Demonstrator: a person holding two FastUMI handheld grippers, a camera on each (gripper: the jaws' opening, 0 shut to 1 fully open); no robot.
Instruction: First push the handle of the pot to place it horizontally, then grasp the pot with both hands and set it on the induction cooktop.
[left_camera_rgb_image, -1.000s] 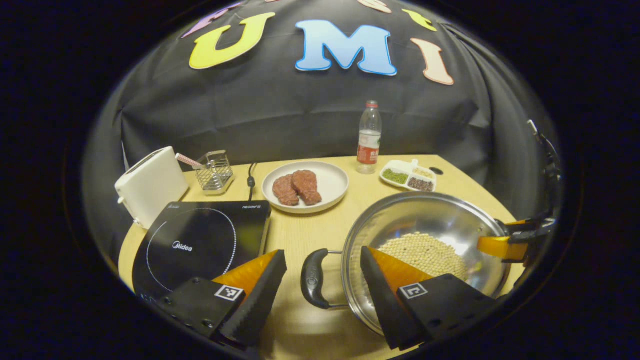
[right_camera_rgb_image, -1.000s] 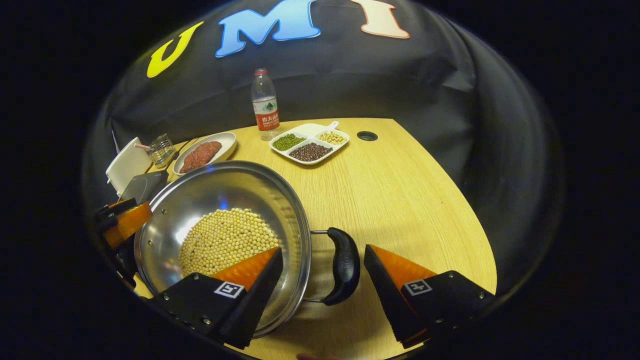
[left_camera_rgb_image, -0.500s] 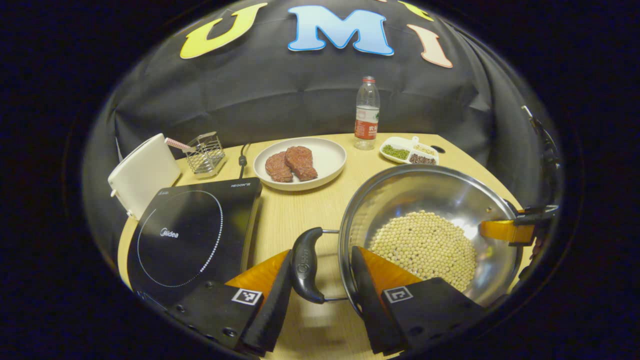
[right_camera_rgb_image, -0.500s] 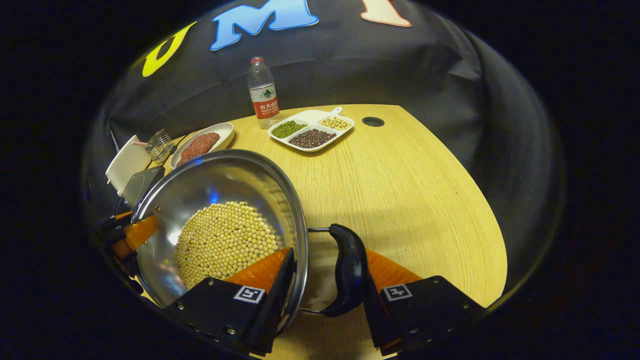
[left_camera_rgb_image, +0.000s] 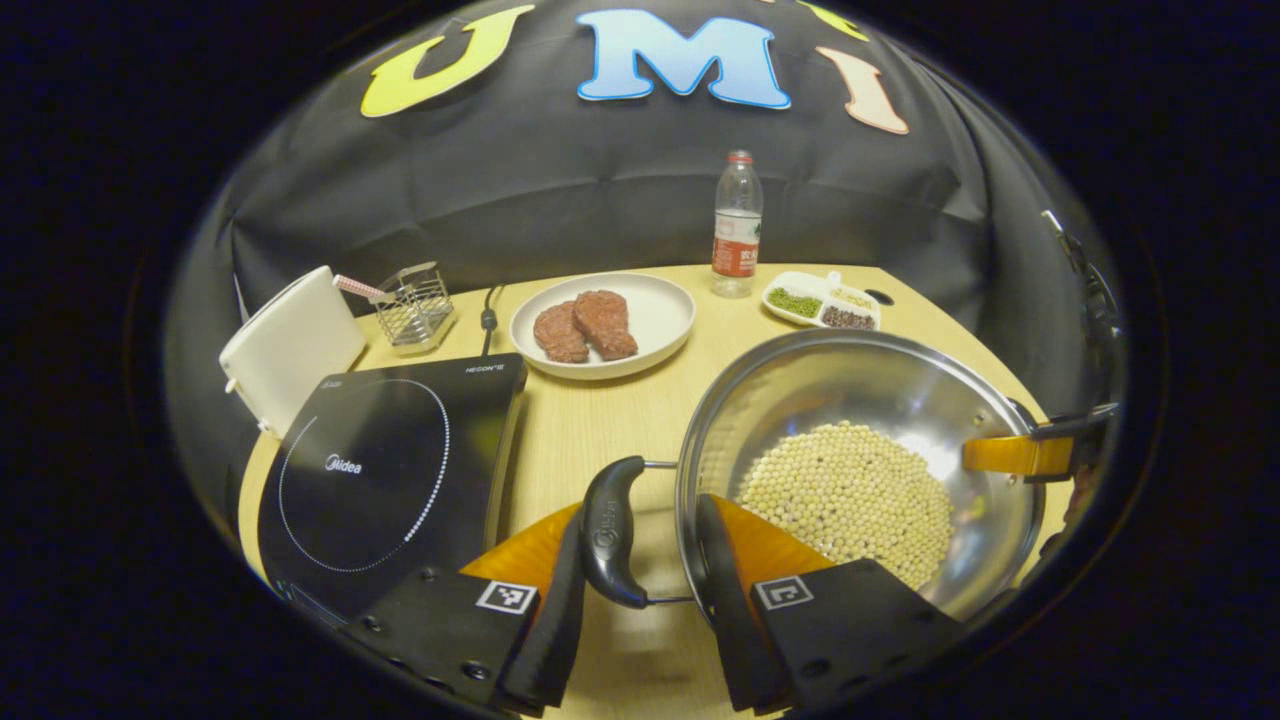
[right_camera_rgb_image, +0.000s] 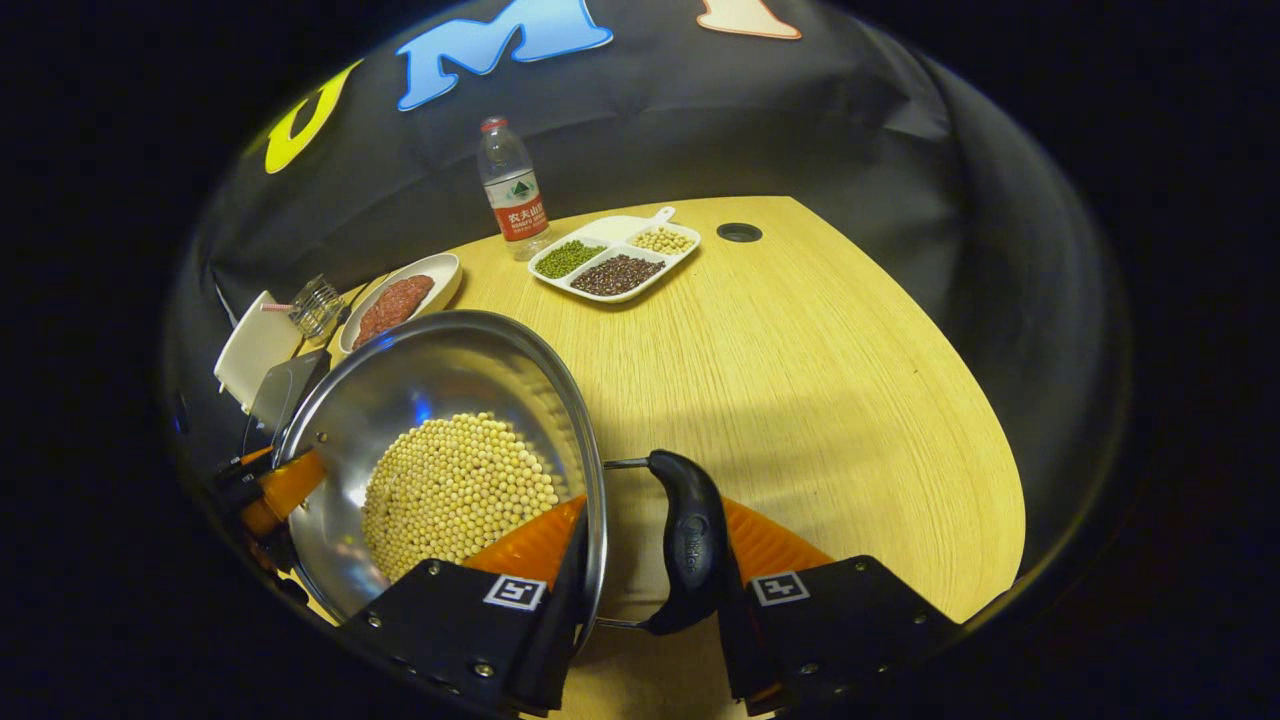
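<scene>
Steel pot (left_camera_rgb_image: 860, 470) of pale beans sits on the table (right_camera_rgb_image: 800, 350) just right of the induction cooktop (left_camera_rgb_image: 385, 470), both handles lying level, so I judge the pushing done and the lift and carry left. The left hand-held gripper (left_camera_rgb_image: 640, 560) has closed across its black handle (left_camera_rgb_image: 608, 530) and the rim. The right hand-held gripper (right_camera_rgb_image: 650, 570) clamps the opposite handle (right_camera_rgb_image: 688, 540) likewise.
</scene>
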